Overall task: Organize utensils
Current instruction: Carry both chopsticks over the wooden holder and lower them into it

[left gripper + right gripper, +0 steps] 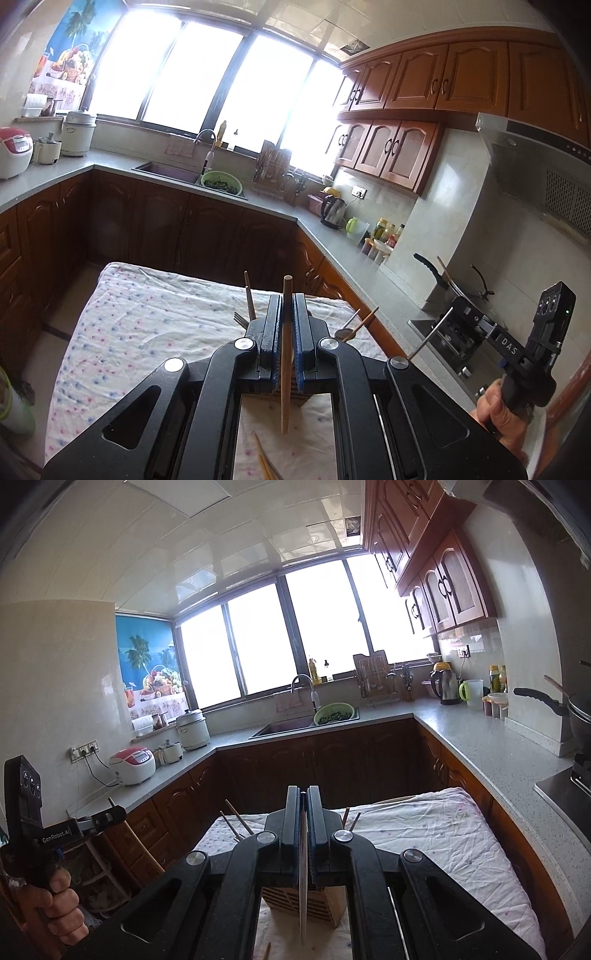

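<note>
The left tongs (285,310) are clenched on a wooden chopstick (285,354), held upright above the cloth-covered worktop (147,317). The right tongs (303,801) are clenched on a thin metal utensil (303,893), blade-like and hanging downward. Just below it stands a slatted wooden holder (332,904) on the cloth, with chopsticks (236,821) and a fork (240,319) standing in it. Loose chopsticks (264,458) lie on the cloth.

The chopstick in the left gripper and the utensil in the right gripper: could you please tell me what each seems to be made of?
The chopstick looks like wood or bamboo: matte brown, with a grooved lower end. The utensil in the right gripper looks like metal: thin, grey, slightly shiny, seen edge-on. The left gripper pinches the chopstick upright.
</note>
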Demonstrator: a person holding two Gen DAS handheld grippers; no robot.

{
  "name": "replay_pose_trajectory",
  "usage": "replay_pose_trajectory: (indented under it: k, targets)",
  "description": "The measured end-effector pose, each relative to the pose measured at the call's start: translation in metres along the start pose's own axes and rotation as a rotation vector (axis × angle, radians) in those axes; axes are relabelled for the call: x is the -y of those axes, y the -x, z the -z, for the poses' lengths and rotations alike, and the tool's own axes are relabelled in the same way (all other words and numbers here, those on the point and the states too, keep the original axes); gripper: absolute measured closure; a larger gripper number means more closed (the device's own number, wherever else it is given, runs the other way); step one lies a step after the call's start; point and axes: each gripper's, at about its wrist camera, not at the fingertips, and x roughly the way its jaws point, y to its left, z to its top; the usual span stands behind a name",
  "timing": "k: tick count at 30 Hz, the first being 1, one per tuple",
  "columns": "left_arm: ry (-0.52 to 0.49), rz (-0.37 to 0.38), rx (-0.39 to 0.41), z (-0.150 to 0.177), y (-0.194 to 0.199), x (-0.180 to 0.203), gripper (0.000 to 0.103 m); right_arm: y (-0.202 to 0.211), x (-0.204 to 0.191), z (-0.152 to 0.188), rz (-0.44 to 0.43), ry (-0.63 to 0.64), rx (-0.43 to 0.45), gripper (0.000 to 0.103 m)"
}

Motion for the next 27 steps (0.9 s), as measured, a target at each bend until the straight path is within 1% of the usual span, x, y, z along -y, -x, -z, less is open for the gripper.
replay_pose_trajectory:
  k: [12,20,24,27]
  targets:
    - [0.041,-0.017,0.055,-0.029,-0.029,-0.017,0.098,-0.033,-0.003,-0.019,0.013,0.022,0.043,0.1]
    - [0.024,-0.028,0.089,-0.049,-0.053,-0.014,0.098,-0.058,0.002,-0.029,0.027,0.028,0.059,0.1]
    - [0.027,-0.03,0.102,-0.051,-0.071,-0.015,0.098,-0.07,0.005,-0.028,0.028,0.029,0.062,0.1]
    - [0.033,-0.039,0.088,-0.044,-0.089,-0.017,0.098,-0.077,0.006,-0.023,0.034,0.031,0.065,0.1]
